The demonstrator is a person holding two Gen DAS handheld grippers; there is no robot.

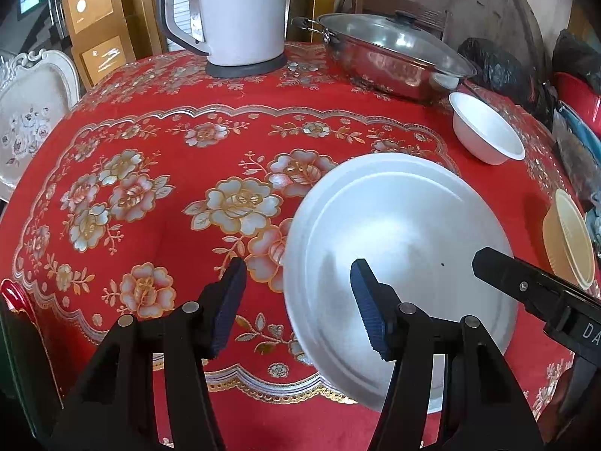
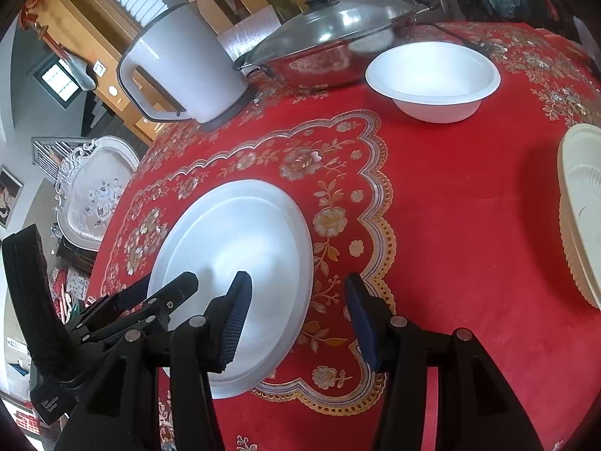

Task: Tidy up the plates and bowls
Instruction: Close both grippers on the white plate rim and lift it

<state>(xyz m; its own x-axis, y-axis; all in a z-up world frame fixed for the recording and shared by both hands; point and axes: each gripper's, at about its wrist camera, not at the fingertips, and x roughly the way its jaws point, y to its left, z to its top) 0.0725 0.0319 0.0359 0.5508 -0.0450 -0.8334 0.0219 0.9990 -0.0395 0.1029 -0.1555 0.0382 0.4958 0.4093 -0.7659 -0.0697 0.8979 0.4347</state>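
Note:
A round white plate [image 1: 402,263] lies flat on the red flowered tablecloth [image 1: 150,143]. My left gripper [image 1: 300,300] stands open at the plate's left rim, with its right pad over the plate and its left pad over the cloth. My right gripper [image 2: 298,315] is open at the opposite rim of the same plate [image 2: 240,259]. Neither gripper presses on anything. A finger of the right gripper [image 1: 499,267] reaches over the plate's right side. A small white bowl [image 2: 432,75] sits farther back, and cream ribbed plates [image 2: 582,218] lie stacked at the right edge.
A white electric kettle [image 1: 240,15] and a lidded steel pot [image 1: 394,60] stand at the back of the table. Beyond the table's left edge is a white carved chair [image 1: 33,120]. Dark bags [image 1: 499,67] are piled behind the pot.

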